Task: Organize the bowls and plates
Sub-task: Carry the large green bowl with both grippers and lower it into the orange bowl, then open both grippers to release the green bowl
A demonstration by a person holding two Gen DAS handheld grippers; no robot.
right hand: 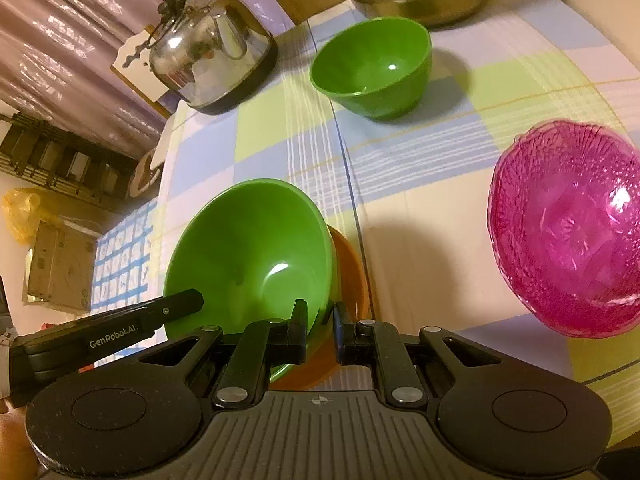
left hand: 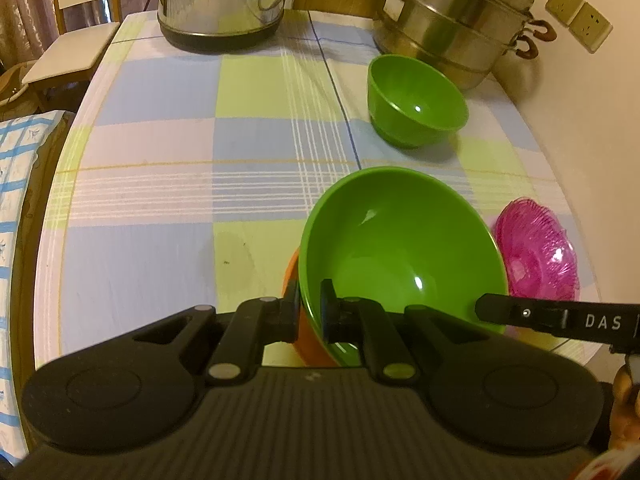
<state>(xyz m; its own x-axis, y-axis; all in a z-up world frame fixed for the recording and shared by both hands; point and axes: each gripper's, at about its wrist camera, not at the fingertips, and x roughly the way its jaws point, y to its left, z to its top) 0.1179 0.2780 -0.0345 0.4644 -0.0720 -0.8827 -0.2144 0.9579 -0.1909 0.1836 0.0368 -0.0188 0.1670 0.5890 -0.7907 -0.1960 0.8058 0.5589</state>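
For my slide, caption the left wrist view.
Left tool and right tool grip the big green bowl nested in an orange bowl.

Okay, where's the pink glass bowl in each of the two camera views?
Left wrist view: pink glass bowl at the right edge, partly behind the large green bowl.
Right wrist view: pink glass bowl fills the right side, in full view.
Shared landmark: the small green bowl beyond it.

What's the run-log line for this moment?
left gripper: shut on large green bowl rim | right gripper: shut on same rim | under it: orange bowl | loose: small green bowl, pink bowl
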